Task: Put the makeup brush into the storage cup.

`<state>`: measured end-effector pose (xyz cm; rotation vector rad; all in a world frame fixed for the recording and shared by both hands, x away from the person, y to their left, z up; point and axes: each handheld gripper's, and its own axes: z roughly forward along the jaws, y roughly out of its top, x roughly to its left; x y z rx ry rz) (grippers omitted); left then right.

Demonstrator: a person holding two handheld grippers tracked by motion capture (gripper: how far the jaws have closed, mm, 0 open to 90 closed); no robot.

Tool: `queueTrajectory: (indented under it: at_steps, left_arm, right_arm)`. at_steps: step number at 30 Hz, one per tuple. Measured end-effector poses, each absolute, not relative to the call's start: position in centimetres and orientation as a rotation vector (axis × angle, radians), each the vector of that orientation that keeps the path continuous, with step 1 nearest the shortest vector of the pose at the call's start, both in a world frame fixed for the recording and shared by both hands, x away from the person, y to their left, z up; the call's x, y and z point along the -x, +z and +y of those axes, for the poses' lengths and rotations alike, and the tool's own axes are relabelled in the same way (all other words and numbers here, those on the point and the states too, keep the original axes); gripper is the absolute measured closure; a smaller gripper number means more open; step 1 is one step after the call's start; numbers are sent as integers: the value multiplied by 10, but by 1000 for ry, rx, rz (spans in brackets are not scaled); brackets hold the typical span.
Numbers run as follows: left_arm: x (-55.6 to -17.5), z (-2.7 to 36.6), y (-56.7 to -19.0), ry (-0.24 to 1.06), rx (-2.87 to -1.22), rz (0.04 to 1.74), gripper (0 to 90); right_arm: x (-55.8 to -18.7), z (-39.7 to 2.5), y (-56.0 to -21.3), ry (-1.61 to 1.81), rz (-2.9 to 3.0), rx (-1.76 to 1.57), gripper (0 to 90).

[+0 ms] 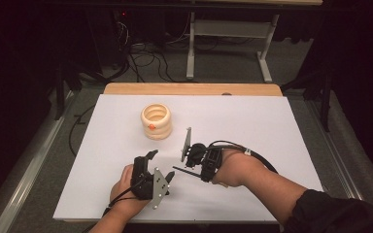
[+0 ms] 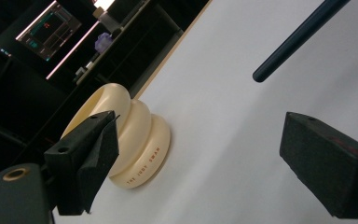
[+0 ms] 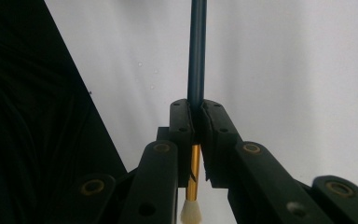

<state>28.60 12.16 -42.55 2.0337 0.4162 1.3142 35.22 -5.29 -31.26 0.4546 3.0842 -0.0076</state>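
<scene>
The ringed holder (image 1: 156,121) stands on the counter (image 1: 252,121), left of centre toward the far edge. The left gripper (image 1: 161,167) lies nearer the person, before the holder. The right gripper (image 1: 188,158) is beside it, to the right, clamping a brush (image 1: 184,171).

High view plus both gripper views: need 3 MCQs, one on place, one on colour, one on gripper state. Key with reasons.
1. Where does the cream ribbed holder stand on the white table?
A. beyond the left gripper, left of centre
B. at the far right corner
C. at the near edge, between the forearms

2. What colour is the handle of the brush?
A. red
B. dark blue
C. white

3. How are the grippers?
A. both open
B. left shut, right open
C. left open, right shut on the brush

Answers:
1 A: the high view shows it ahead of the left gripper.
2 B: the right gripper view shows a dark blue shaft above a gold ferrule.
3 C: the left gripper's jaws stand wide apart, while the right gripper clamps the shaft.
</scene>
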Motion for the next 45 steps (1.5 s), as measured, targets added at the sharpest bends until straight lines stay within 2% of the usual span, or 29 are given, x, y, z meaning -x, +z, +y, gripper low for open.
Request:
queueTrajectory:
  at_steps: [25, 37, 45]
  left_arm:
    - [-283, 120, -427, 1419, -2068, 347, 199]
    - [-279, 118, -429, 1485, -2052, 266, 339]
    - [-278, 116, -432, 1488, -2052, 235, 391]
  right_arm:
    - [-351, -44, -317, -68, 3091, -435, 860]
    - [-351, -41, -316, -87, 3092, -430, 859]
    - [-351, -38, -317, -96, 3094, -416, 859]
